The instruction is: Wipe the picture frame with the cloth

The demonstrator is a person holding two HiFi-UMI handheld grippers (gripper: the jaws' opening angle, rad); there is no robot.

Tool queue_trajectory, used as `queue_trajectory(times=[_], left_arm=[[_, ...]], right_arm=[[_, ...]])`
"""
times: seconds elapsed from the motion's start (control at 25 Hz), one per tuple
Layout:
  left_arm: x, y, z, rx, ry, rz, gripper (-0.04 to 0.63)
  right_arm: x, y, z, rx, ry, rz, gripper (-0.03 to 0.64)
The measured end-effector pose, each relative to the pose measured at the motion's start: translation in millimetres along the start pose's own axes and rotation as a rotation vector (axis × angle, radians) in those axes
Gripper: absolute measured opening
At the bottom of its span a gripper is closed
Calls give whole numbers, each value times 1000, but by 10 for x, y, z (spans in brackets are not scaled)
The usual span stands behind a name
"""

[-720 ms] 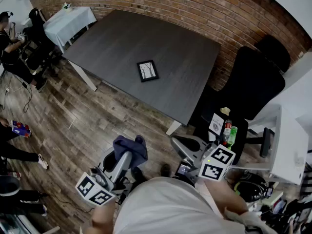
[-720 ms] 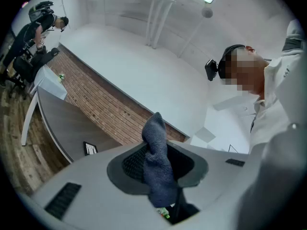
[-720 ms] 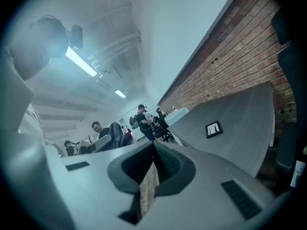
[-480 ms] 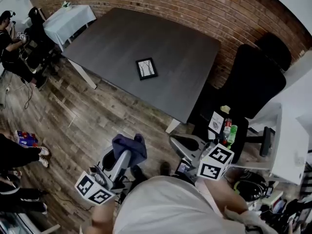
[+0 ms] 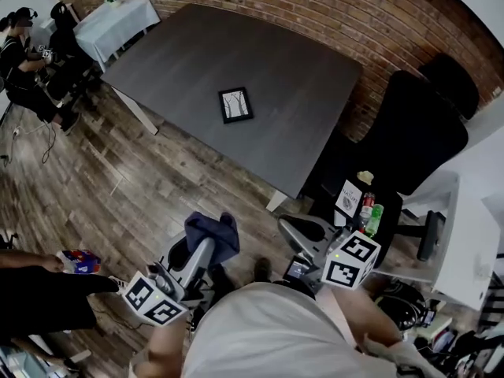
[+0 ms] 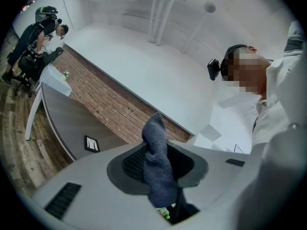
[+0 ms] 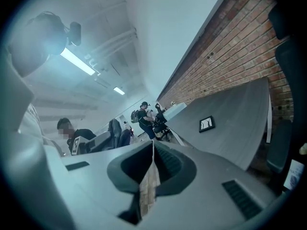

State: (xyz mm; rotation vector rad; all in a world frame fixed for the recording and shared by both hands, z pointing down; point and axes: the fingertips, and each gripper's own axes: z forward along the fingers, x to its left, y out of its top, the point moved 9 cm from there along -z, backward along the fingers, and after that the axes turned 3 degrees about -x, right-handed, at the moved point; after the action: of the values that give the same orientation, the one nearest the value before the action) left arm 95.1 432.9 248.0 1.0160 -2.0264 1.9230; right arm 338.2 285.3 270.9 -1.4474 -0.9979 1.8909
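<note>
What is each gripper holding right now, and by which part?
The left gripper holds the blue cloth. Its jaws pinch a bunched fold, and the rest pokes out past the tips. The right gripper holds nothing, and its jaws are together.

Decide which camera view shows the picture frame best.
The head view: the picture frame lies flat on the dark table, seen from above, whole. Both gripper views show it small and at a slant.

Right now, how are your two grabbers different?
The left gripper is clamped on the blue cloth, while the right gripper is shut on nothing. That cloth holds the left gripper's jaws apart; the right gripper's jaws meet. Both are grey and hang short of the table.
</note>
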Motion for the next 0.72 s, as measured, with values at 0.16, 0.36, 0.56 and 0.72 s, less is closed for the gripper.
queue_trajectory(times=[0.16,0.36,0.56,0.72], left_arm=[[-5,-95,99,0,22,-6,103],[40,-161,139,7,42,-15,103],[289,-62,163,18,56,-9,103],[701,62,257,42,46,-13,103]], right_arm=[[-181,2,-45,16,1,26,17],[-336,-3,9,25,9,41,17],[-404,23,239,36,0,34,23],[-470,37,544,60,-35,17,55]])
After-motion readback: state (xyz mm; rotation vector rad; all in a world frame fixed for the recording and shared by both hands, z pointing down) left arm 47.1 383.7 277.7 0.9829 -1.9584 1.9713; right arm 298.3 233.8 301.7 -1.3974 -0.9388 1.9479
